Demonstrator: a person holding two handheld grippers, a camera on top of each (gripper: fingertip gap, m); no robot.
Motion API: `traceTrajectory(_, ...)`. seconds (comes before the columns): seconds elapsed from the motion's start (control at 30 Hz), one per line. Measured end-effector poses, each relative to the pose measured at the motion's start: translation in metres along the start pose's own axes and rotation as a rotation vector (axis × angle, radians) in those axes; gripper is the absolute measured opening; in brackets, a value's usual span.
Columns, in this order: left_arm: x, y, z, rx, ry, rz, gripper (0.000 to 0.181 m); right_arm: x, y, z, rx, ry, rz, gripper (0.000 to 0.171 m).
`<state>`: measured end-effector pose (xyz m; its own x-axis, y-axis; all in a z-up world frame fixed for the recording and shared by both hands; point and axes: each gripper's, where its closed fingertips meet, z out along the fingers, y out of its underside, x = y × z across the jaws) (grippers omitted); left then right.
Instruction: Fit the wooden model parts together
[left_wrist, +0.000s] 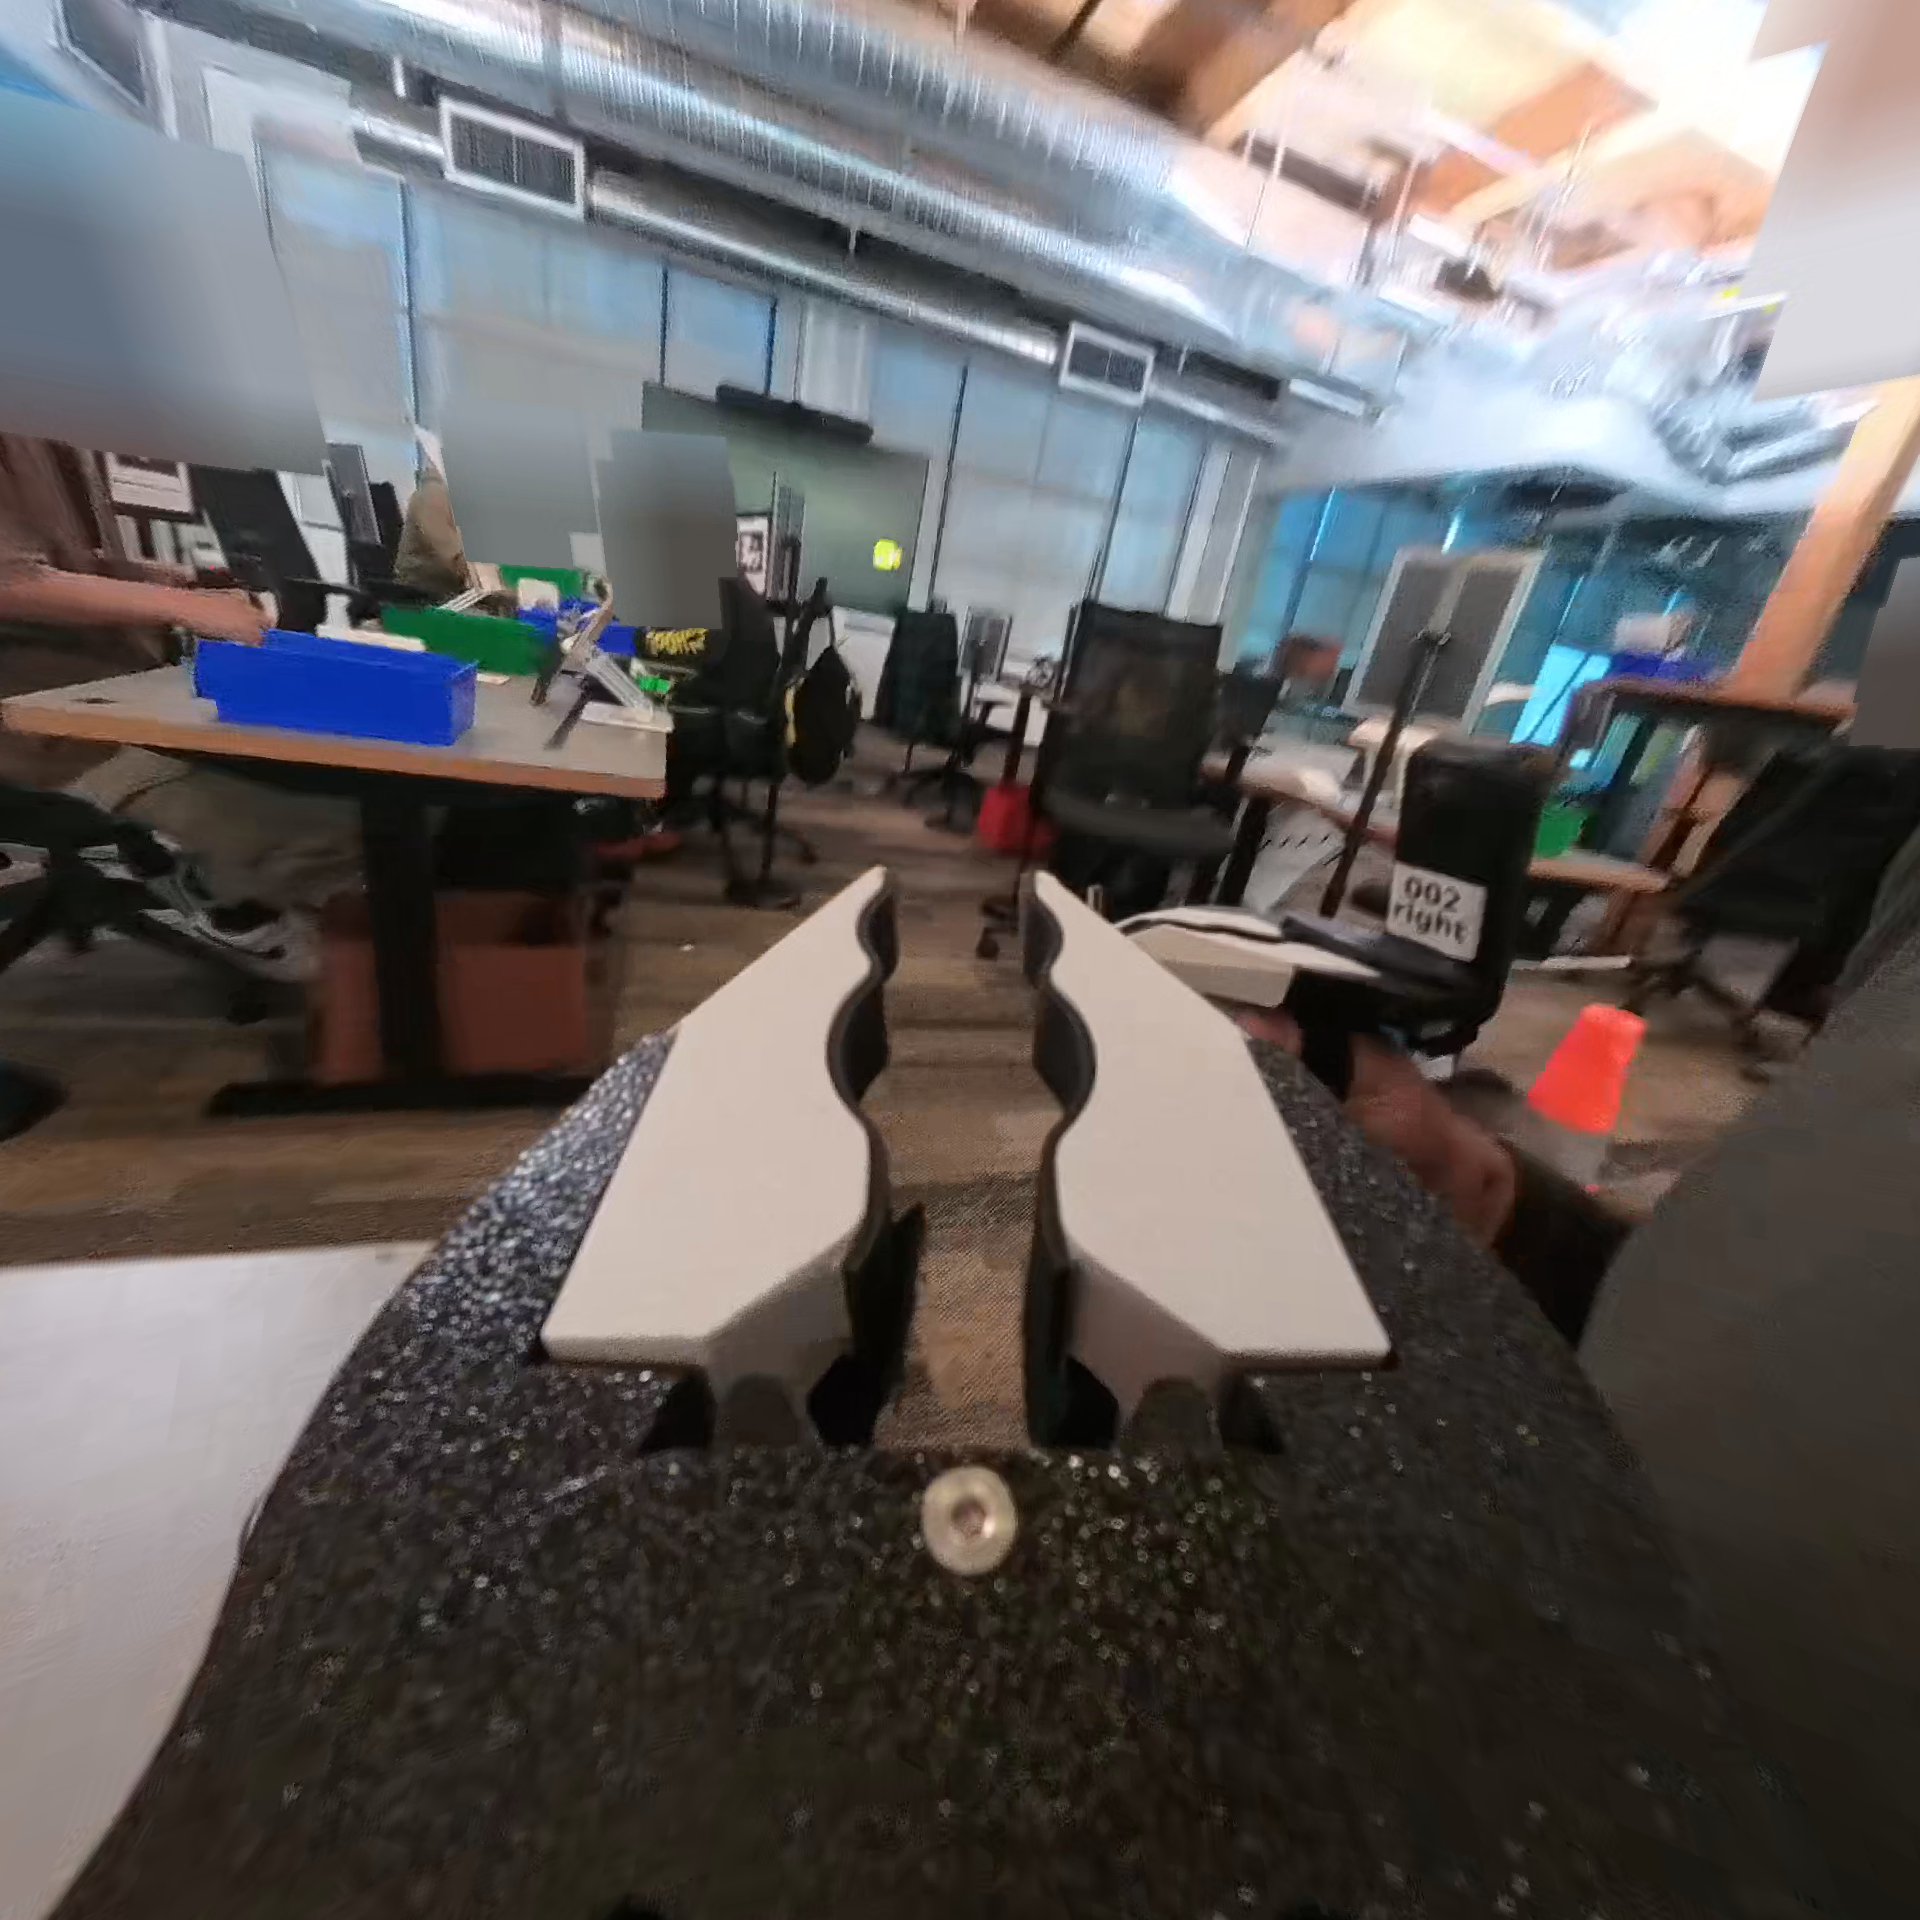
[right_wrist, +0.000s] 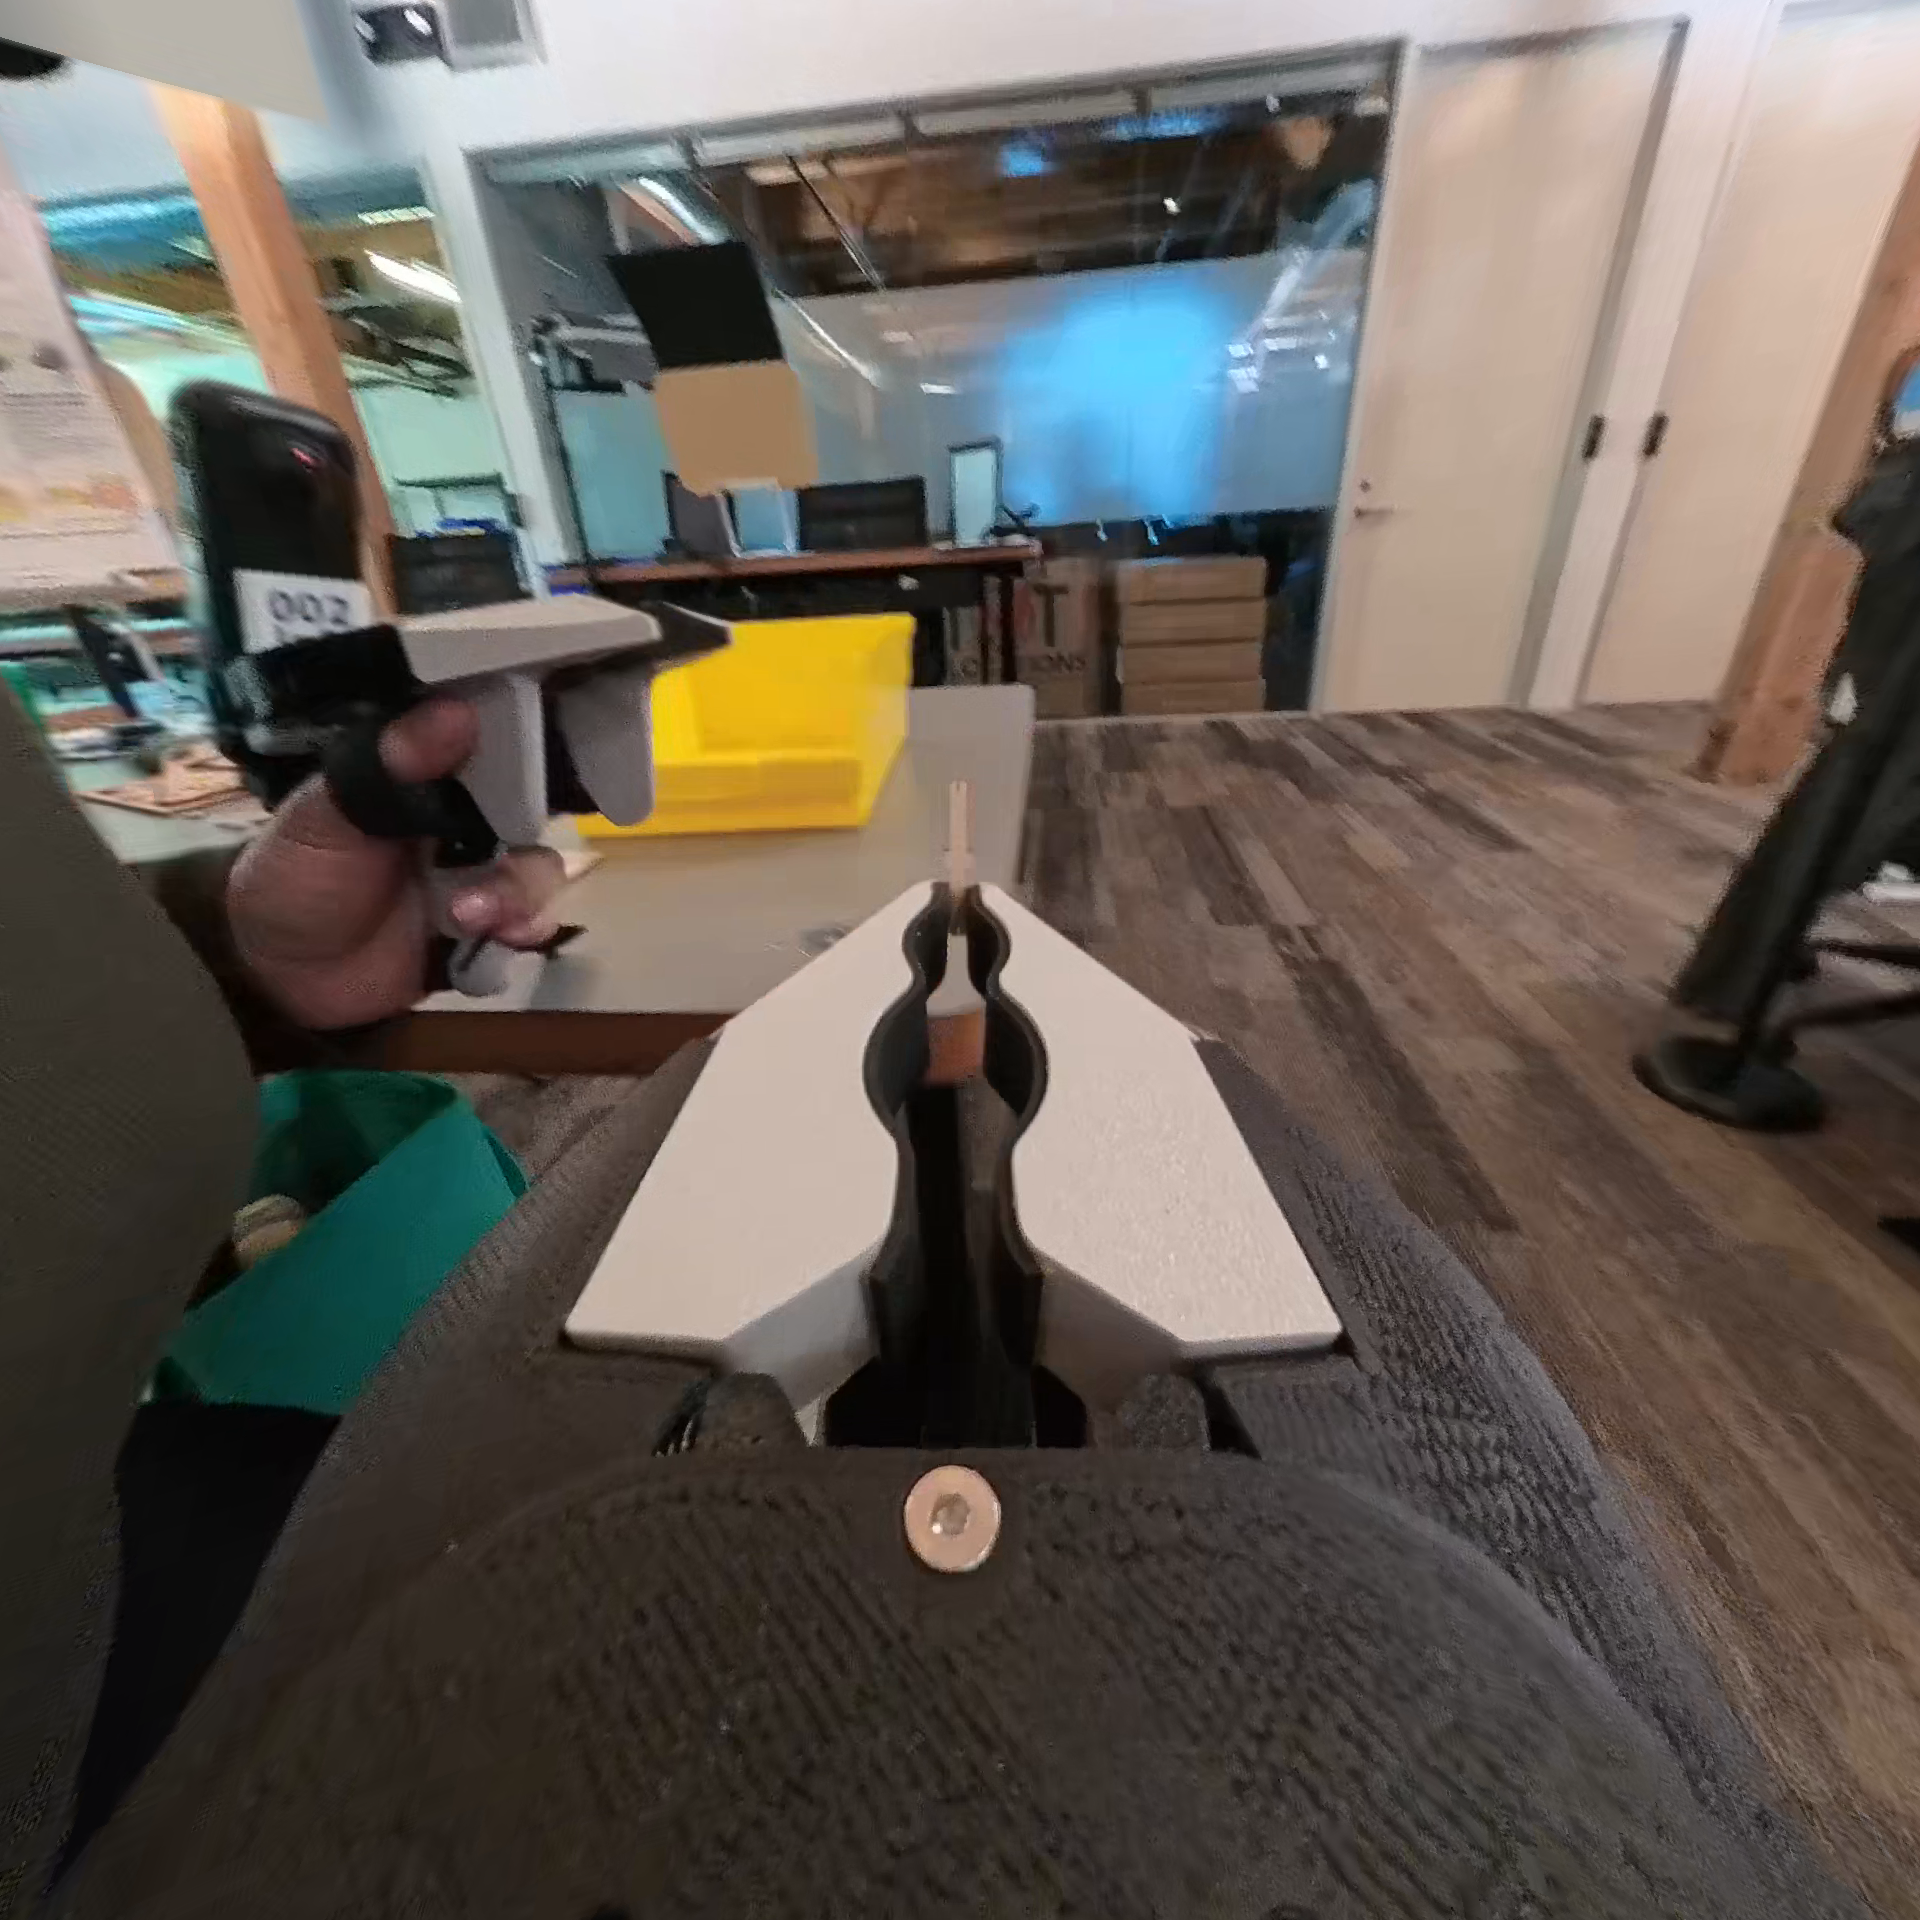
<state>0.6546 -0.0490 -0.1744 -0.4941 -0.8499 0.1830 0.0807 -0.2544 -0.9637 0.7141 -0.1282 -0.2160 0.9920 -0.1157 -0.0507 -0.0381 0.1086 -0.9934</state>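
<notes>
My right gripper (right_wrist: 956, 904) is shut on a thin, pale wooden model part (right_wrist: 958, 831) that sticks out past its fingertips, held in the air off the corner of a grey table (right_wrist: 727, 925). My left gripper (left_wrist: 956, 894) is open and empty, with a clear gap between the jaws, and it points out into the room above the floor. The left gripper also shows in the right wrist view (right_wrist: 540, 665), held by a hand above the table. The right gripper shows in the left wrist view (left_wrist: 1226, 940), just right of the left fingers. More flat wooden pieces (right_wrist: 177, 790) lie on the table's left side.
A yellow bin (right_wrist: 790, 727) stands on the grey table. A green bag (right_wrist: 343, 1247) hangs below the table at the left. A white table corner (left_wrist: 125, 1455) is at lower left. An orange cone (left_wrist: 1584, 1070), office chairs (left_wrist: 1132, 748) and a desk with blue bins (left_wrist: 332, 686) stand farther off. About 11 centimetres separates my left fingertips from my right.
</notes>
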Motion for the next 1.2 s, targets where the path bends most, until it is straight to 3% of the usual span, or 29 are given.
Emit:
traceTrajectory(0.17, 0.02, -0.051, -0.081, 0.133, -0.08, -0.014, 0.015, -0.088, -0.033, 0.031, 0.025, -0.101, -0.123, 0.001)
traceTrajectory(0.33, 0.061, -0.092, -0.153, 0.29, -0.11, 0.054, 0.024, -0.156, -0.055, 0.059, 0.07, -0.213, -0.217, 0.001)
traceTrajectory(0.57, 0.071, -0.132, -0.275, 0.352, -0.519, 0.229, 0.04, -0.243, -0.055, 0.097, 0.081, -0.396, -0.254, 0.0)
traceTrajectory(0.8, 0.087, -0.15, -0.39, 0.385, -0.885, 0.4, 0.04, -0.305, -0.058, 0.137, 0.139, -0.63, -0.308, 0.001)
traceTrajectory(1.1, 0.085, -0.135, -0.461, 0.307, -1.183, 0.466, 0.042, -0.331, -0.048, 0.2, 0.139, -0.805, -0.302, 0.001)
traceTrajectory(1.2, 0.074, -0.121, -0.465, 0.239, -1.192, 0.45, 0.042, -0.348, -0.032, 0.221, 0.116, -0.875, -0.27, 0.001)
